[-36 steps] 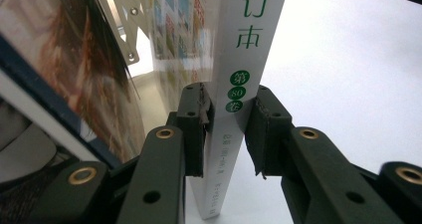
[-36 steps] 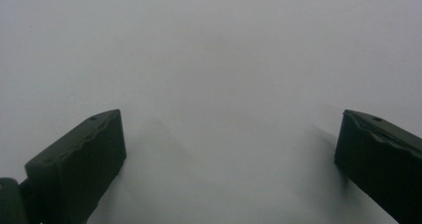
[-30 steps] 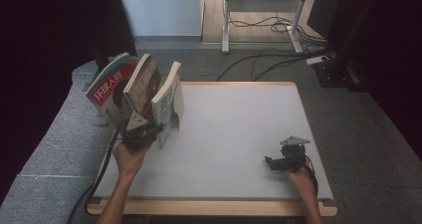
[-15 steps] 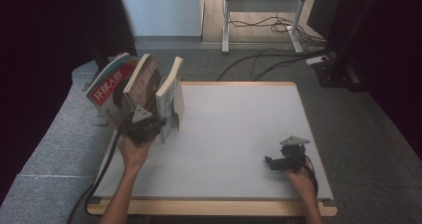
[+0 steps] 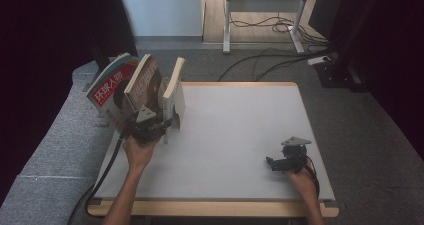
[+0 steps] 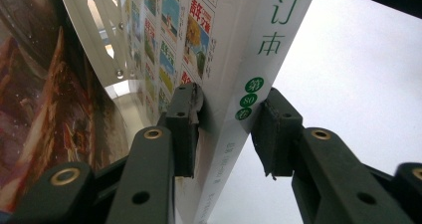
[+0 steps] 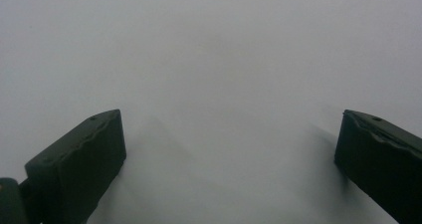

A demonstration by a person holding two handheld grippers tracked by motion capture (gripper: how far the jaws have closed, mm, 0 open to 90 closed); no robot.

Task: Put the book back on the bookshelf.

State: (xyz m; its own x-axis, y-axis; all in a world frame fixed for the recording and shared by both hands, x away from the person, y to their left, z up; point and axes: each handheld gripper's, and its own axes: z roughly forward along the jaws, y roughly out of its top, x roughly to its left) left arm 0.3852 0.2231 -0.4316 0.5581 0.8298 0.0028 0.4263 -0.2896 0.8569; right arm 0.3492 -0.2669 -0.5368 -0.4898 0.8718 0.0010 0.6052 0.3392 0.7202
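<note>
Three books lean together at the table's left edge: a red-covered one (image 5: 111, 92), a brown one (image 5: 145, 82) and a white one (image 5: 172, 87). My left gripper (image 5: 162, 122) is at the foot of the white book (image 6: 234, 59). Its jaws straddle the book's spine and have just been opening: the left pad (image 6: 184, 119) still lies against the cover, while the right pad (image 6: 276, 134) stands just clear of the spine. My right gripper (image 5: 272, 163) rests low over the table near its front right. It (image 7: 231, 129) is open with nothing between its jaws.
The pale table top (image 5: 240, 120) stretches between the two hands. A grey padded bench (image 5: 55, 150) runs along the table's left side. Desk legs and cables (image 5: 260, 55) lie on the floor beyond the far edge.
My left hand has crept a little away from the person, toward the books. The white book stands about as before. The right hand has not moved.
</note>
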